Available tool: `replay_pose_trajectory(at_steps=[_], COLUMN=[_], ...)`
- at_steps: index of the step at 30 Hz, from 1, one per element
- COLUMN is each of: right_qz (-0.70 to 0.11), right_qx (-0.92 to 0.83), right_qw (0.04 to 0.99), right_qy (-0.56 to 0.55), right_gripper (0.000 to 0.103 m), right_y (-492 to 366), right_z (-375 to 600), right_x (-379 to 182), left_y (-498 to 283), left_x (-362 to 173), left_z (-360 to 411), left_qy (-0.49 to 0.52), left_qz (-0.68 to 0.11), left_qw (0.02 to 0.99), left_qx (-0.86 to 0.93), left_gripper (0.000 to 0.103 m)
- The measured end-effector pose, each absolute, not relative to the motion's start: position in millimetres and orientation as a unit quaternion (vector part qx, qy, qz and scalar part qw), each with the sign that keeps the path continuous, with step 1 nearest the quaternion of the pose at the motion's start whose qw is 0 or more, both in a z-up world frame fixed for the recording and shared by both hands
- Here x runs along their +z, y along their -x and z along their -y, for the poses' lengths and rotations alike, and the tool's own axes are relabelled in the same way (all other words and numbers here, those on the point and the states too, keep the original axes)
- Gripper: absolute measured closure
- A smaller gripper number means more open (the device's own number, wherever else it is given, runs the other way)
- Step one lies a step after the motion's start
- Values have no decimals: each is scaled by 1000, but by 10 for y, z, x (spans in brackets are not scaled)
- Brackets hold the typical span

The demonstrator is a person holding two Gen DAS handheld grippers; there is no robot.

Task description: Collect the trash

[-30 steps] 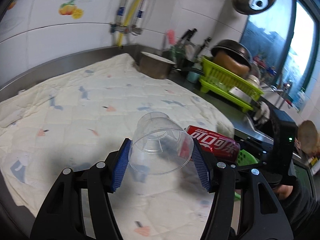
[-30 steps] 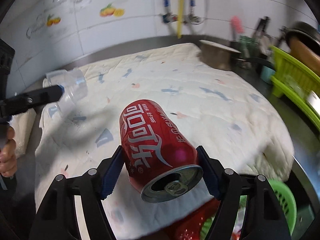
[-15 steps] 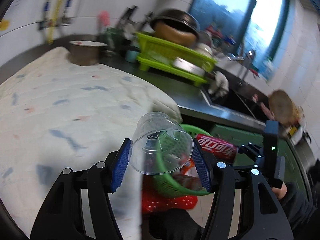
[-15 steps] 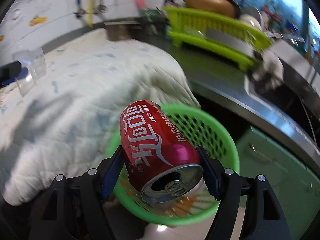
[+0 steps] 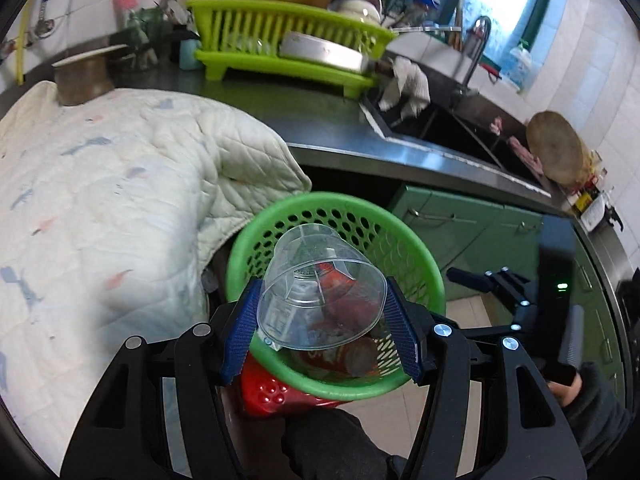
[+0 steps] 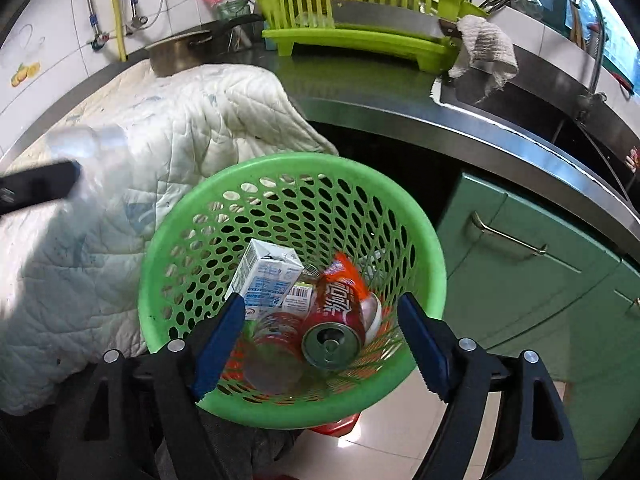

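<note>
The right gripper [image 6: 320,340] has nothing between its jaws, which are opening above the green basket [image 6: 434,264]; the red can [image 6: 336,326] lies inside beside a milk carton [image 6: 266,276], so that piece is done. The left gripper [image 5: 318,328] pinches the clear plastic cup [image 5: 316,288] over the basket, not yet dropped. Farther off, the quilted cloth [image 5: 100,184] looks bare of trash, though much is out of view.
</note>
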State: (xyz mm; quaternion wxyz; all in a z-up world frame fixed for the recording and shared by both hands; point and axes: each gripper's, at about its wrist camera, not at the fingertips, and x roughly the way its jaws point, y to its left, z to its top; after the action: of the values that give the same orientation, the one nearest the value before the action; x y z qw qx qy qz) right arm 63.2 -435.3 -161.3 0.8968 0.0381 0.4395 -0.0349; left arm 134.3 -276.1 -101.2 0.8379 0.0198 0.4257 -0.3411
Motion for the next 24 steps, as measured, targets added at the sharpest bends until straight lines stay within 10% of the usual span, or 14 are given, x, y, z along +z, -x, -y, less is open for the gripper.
replay_pose_trajectory(at_steps=[24], right_qz=[-386], right_qx=[-41], right_qw=[919], right_qy=[-68], right_gripper=[17], right_y=[-152], right_z=[4354], right_x=[-1255], left_y=[-1406], left_x=[-1335], left_z=[3112], left_qy=[-25], left_qz=[-469], left_qw=[813], left_qx=[-343], left_gripper=[36])
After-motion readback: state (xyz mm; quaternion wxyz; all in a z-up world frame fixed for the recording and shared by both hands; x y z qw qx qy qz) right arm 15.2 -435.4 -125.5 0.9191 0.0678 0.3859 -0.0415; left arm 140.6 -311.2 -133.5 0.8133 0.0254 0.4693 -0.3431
